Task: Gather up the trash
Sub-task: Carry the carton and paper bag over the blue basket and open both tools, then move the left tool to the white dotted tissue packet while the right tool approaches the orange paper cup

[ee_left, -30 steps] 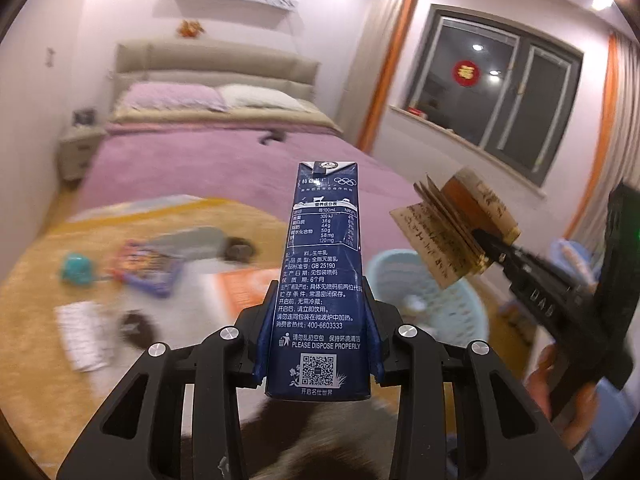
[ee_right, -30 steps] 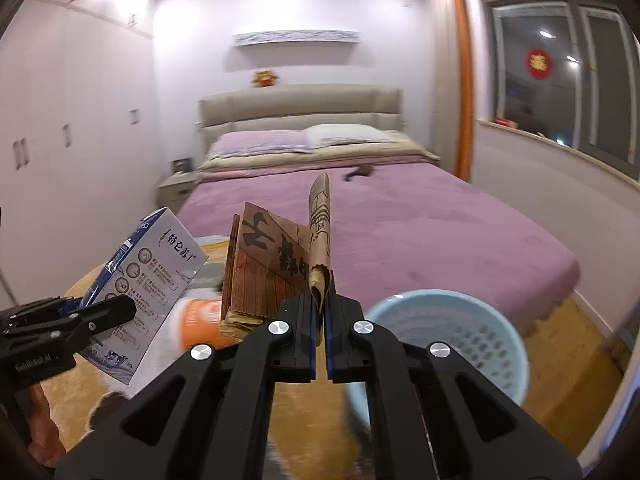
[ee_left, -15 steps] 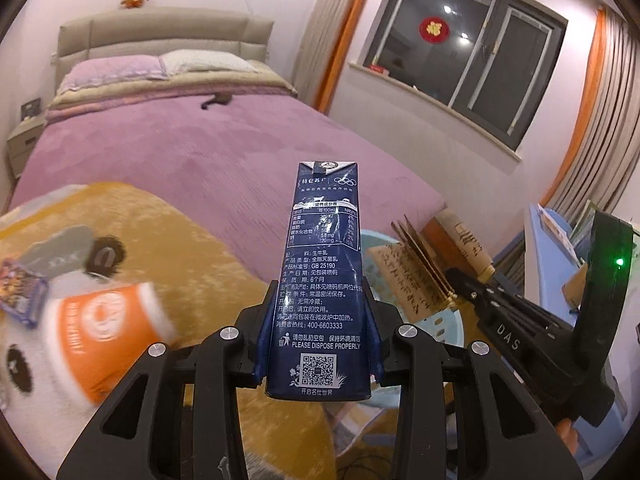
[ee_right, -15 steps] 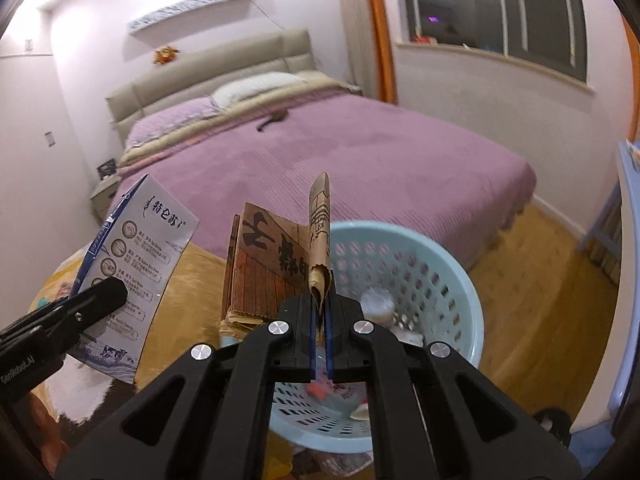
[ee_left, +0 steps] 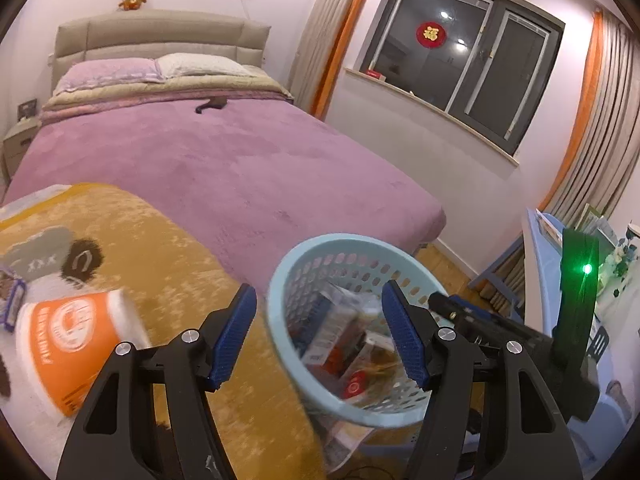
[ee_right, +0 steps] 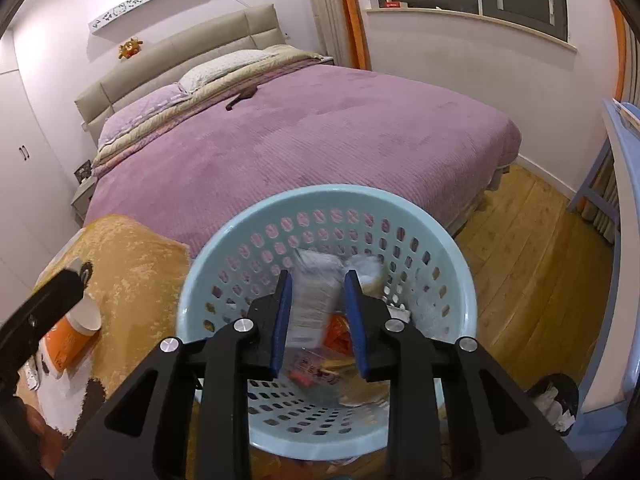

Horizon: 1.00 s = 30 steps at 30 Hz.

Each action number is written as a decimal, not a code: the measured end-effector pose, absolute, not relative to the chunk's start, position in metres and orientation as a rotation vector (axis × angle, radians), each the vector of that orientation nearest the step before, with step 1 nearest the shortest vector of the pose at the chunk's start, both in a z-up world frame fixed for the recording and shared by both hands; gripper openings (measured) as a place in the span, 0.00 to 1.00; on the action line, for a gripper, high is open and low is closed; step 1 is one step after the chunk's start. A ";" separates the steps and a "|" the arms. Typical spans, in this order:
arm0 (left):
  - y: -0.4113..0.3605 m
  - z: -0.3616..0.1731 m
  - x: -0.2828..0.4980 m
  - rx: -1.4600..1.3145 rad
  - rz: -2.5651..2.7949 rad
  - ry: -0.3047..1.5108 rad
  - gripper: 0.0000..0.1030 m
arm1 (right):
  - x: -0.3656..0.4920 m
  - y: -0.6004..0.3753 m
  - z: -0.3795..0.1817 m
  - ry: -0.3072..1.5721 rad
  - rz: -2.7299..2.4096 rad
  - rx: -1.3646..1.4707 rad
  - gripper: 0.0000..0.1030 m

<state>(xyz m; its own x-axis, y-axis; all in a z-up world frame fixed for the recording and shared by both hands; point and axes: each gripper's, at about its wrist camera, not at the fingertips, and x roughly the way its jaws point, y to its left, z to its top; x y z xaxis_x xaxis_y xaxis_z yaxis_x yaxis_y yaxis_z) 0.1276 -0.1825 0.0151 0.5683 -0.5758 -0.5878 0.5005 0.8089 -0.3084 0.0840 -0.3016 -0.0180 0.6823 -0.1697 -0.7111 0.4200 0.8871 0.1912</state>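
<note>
A pale blue perforated basket stands on the floor at the foot of a purple bed, with cartons and wrappers lying blurred inside it. Both grippers hang over its mouth. The left gripper has just spread its jaws wide and grips nothing; the right gripper has just parted its jaws too, nothing pinched between them. An orange cup lies on a mustard blanket just beside the basket.
</note>
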 end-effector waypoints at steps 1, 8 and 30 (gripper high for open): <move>-0.176 0.018 0.124 -0.112 -0.623 0.721 0.62 | 0.083 -0.300 -0.016 0.745 -0.333 0.355 0.28; -0.129 0.047 0.097 -0.122 -0.578 0.633 0.62 | 0.074 -0.251 0.023 0.647 -0.238 0.288 0.43; 0.104 0.002 0.089 -0.190 -0.027 0.723 0.65 | 0.131 -0.088 0.001 0.685 0.133 0.189 0.55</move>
